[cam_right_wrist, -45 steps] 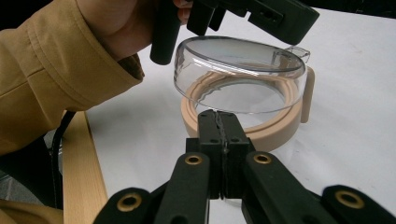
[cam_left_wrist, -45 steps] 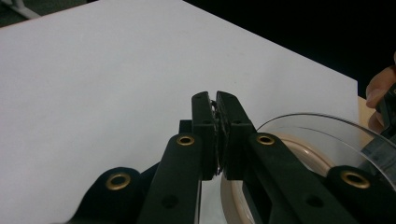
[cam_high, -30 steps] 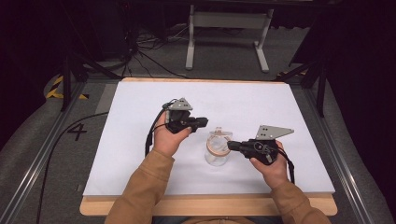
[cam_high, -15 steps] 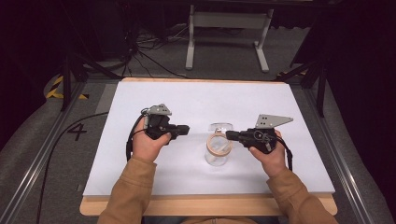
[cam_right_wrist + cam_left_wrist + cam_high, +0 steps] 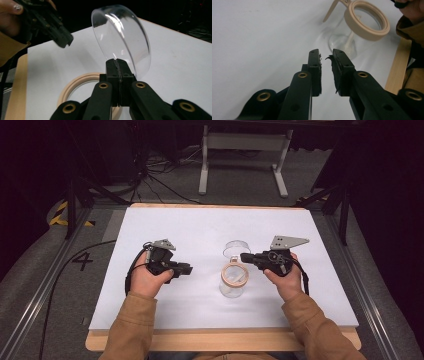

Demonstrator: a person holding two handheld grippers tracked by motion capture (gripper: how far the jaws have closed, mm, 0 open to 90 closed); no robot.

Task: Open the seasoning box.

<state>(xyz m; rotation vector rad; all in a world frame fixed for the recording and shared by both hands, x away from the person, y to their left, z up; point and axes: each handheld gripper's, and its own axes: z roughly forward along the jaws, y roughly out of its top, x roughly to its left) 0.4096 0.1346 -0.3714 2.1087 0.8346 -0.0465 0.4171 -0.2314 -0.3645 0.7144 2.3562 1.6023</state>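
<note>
the table (image 5: pixel 165 225) is a broad white sheet on a wooden board, bare on all sides of the one thing that stands on it, so there is open room to swing left, right or forward. its wooden front edge runs just under the person's sleeves, and beyond the far edge lie floor cables and a stand.

the jar (image 5: pixel 233 281) stands a little right of the table's middle, between the two hands and toward the person's side. it is clear, most likely glass or hard plastic, with a tan ring at its mouth (image 5: pixel 367 20) and a clear hinged lid (image 5: pixel 122 37) tipped up and open. i judge it stiff, smooth and slippery, probably light while empty, and liable to tip or crack if levered by the lid. the body looks too wide and slick for a sure pinch; the lid's rim or the tan ring look like the better holds.

the right gripper (image 5: pixel 118 65) is clenched on the lid's lower rim, jaws pressed together with the clear edge between them. pulling there loads the hinge, so the jar could slide or tilt on the smooth sheet.

the left gripper (image 5: pixel 326 56) is released, jaws a little apart and holding nothing, near the jar's left side but not touching it. its pads (image 5: pixel 337 72) look frayed.
</note>
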